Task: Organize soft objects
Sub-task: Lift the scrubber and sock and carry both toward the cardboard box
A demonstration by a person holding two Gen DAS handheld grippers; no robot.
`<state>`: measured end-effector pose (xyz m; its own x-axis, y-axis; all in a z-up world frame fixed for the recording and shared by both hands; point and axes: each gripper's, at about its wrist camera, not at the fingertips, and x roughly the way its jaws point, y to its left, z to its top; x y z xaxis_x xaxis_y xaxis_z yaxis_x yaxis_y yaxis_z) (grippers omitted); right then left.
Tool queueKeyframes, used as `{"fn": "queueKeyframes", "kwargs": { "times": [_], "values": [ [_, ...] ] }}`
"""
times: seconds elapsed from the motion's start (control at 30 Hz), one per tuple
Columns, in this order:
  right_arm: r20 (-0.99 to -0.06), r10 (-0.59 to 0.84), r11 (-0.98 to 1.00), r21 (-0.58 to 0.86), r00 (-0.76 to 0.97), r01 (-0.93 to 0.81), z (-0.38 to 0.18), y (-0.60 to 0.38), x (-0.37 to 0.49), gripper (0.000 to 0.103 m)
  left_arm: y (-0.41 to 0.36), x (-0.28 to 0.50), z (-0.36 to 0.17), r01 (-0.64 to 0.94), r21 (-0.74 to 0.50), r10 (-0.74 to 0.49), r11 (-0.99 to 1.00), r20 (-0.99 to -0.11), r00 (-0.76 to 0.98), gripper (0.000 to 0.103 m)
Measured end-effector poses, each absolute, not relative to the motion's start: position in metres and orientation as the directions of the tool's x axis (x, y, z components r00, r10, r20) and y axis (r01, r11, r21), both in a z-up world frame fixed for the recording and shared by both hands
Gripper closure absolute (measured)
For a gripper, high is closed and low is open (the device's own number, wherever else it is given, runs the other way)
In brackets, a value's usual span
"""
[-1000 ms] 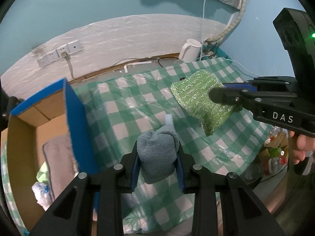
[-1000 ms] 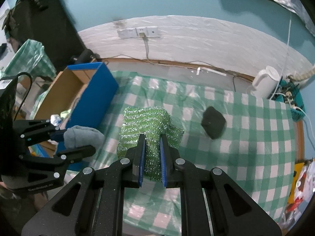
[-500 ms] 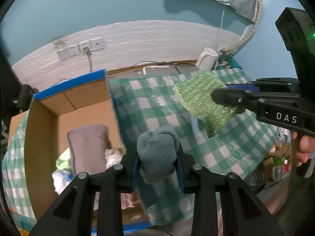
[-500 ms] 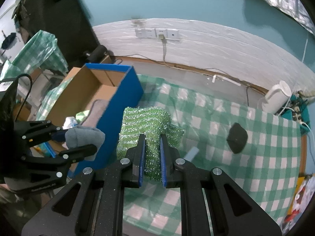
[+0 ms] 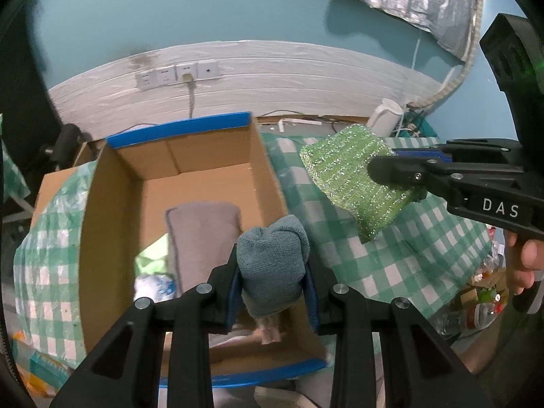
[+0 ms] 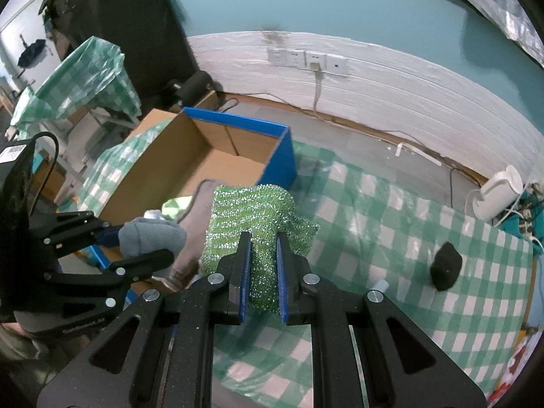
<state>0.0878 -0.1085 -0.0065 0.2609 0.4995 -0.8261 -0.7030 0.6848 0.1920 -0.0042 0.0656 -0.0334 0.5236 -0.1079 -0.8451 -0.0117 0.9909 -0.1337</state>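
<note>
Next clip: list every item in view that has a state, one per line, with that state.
Left tool: shut on the grey sock, above the open box.
Grey sock: bunched, held off the surfaces.
Right tool: shut on the green scrub cloth.
Green scrub cloth: folded, held up, hanging.
Cardboard box: open, holding a grey cloth.
Black lump: lying loose on the checked tablecloth.

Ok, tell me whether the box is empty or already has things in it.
Not empty. The box is open-topped, with a grey cloth lying on its floor and some green and white items beside that.
</note>
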Motion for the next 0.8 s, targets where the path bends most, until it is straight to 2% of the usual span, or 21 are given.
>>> {"fn": "queueKeyframes", "kwargs": {
  "times": [0.8],
  "values": [
    [-0.855, 0.490, 0.597, 0.185, 0.171, -0.781, -0.029, -0.014, 0.074, 0.091, 0.143, -0.026, -0.055, -0.200, -0.139, -0.023, 0.970, -0.869, 0.495, 0.069]
  ]
}}
